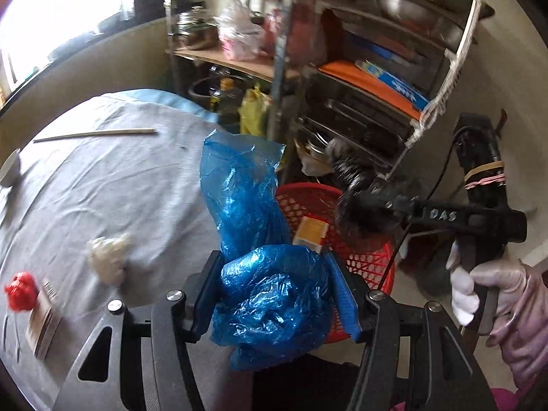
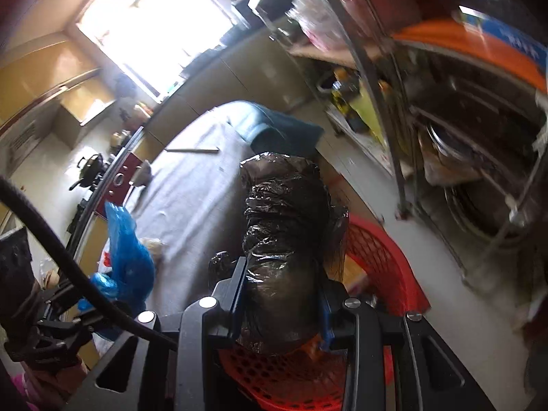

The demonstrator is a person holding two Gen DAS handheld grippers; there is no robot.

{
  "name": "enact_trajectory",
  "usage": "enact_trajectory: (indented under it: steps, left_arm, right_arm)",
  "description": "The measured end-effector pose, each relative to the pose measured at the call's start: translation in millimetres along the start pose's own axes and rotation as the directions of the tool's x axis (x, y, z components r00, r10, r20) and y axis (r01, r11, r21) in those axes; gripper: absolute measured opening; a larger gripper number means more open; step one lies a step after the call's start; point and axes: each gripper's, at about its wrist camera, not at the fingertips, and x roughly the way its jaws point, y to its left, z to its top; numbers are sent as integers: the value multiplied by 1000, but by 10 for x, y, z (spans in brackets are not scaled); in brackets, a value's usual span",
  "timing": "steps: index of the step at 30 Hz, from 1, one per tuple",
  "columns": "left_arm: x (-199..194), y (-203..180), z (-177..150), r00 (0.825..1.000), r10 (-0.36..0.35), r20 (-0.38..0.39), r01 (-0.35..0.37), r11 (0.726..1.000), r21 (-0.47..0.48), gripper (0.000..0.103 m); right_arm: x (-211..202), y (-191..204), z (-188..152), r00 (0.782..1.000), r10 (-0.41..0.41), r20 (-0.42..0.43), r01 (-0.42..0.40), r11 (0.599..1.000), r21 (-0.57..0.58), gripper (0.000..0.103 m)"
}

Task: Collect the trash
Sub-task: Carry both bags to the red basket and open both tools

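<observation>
A crumpled blue plastic bag [image 1: 267,274] fills the gap between the pads of my left gripper [image 1: 272,263], which is shut on it; the bag's loose end sticks up ahead. My right gripper [image 2: 282,274] is shut on a scrunched black plastic bag [image 2: 287,226]. Both grippers hover at the edge of a red mesh basket [image 1: 371,267] on the floor, which also shows under the right gripper [image 2: 376,250]. A yellow box [image 1: 310,229] lies inside it. In the left wrist view the black bag [image 1: 359,215] hangs over the basket, held from the right by a gloved hand [image 1: 486,287].
A table with a grey cloth [image 1: 137,188] lies to the left, bearing a white tissue wad [image 1: 106,253], a red crumpled scrap [image 1: 20,289], a small box [image 1: 44,322], chopsticks [image 1: 96,133] and a bowl [image 1: 8,167]. A cluttered metal shelf rack [image 1: 359,68] stands behind the basket.
</observation>
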Motion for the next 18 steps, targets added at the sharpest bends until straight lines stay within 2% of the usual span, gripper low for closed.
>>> enact_trajectory:
  steps: [4, 8, 13, 18]
  left_arm:
    - [172, -100, 39, 999, -26, -40, 27, 999, 27, 66]
    - [219, -50, 47, 998, -48, -51, 48, 999, -3, 69]
    - [22, 155, -97, 999, -15, -32, 13, 998, -56, 70]
    - [-244, 387, -495, 998, 60, -36, -64, 991, -118, 70]
  right_arm:
    - [176, -199, -102, 996, -10, -87, 18, 996, 89, 40]
    - [323, -345, -151, 987, 1, -158, 24, 987, 160, 40]
    - [266, -322, -117, 991, 5, -133, 16, 987, 157, 40]
    - [214, -178, -18, 995, 23, -92, -10, 990, 144, 41]
